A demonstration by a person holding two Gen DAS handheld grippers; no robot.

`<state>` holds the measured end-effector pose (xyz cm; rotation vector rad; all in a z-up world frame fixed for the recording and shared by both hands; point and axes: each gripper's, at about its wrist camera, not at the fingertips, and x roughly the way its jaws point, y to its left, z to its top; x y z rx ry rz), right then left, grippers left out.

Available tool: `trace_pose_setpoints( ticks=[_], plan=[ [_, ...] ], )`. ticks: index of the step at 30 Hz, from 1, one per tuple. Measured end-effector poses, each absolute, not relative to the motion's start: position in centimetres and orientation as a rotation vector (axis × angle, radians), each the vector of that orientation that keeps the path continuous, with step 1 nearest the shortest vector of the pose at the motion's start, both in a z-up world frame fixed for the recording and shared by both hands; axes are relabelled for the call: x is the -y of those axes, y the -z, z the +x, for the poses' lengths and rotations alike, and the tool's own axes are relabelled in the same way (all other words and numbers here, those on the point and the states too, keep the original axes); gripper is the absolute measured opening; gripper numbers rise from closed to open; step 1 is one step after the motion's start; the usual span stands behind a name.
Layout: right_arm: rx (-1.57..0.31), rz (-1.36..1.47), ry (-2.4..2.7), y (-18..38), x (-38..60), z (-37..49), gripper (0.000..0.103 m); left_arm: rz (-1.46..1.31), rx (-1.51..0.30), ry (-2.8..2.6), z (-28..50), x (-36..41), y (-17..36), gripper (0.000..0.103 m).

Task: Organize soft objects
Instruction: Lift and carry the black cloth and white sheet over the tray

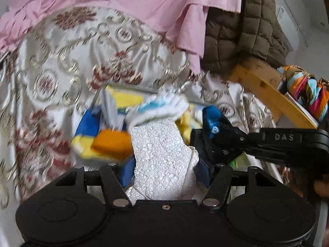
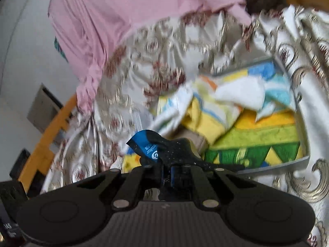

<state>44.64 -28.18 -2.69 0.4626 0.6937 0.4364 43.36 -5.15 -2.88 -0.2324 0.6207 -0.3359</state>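
1. In the left wrist view, the left gripper (image 1: 164, 160) has its jaws standing partly apart with a white textured cloth (image 1: 162, 160) between them; whether the pads press on it cannot be told, because the cloth hides the fingertips.
2. At about three o'clock from that cloth, the right gripper (image 1: 207, 142) reaches in from the right edge, its tip carrying a black and blue cloth (image 1: 213, 119).
3. In the right wrist view, the right gripper (image 2: 174, 164) has its jaws drawn fully together, pinching the black and blue cloth (image 2: 156, 144), which sticks up and leans toward eleven o'clock.
4. Just beyond both grippers lies a grey tray (image 2: 287, 65) heaped with colourful towels (image 2: 236, 111) in yellow, green, blue and white; from the right wrist it sits at about one o'clock.
5. From the left wrist the same colourful towels (image 1: 127, 100) lie at twelve o'clock, blurred, with an orange patch at ten o'clock from the white cloth.
6. The tray rests on a white satin bedspread (image 1: 61, 65) with red and gold scrollwork.
7. Farther, at twelve o'clock, a pink sheet (image 1: 144, 0) overlaps the bedspread.
8. At one o'clock a brown quilted jacket (image 1: 242, 30) lies over a wooden frame (image 1: 267, 90).
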Motion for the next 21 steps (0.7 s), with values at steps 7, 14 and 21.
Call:
trace_pose_setpoints(
  ticks=[7,14,21],
  plan=[
    [-0.481,0.554,-0.268,1.9,30.5,44.0,0.007,-0.311,-0.52,0.387,47.6,7.1,3.9,0.064],
    [-0.428,0.618,-0.117,3.0,32.3,45.2,0.009,-0.278,-0.538,0.395,50.8,9.4,6.8,0.064],
    [-0.549,0.589,-0.051,4.9,31.3,48.2,0.009,-0.17,-0.597,0.425,51.6,11.3,9.0,0.064]
  ],
)
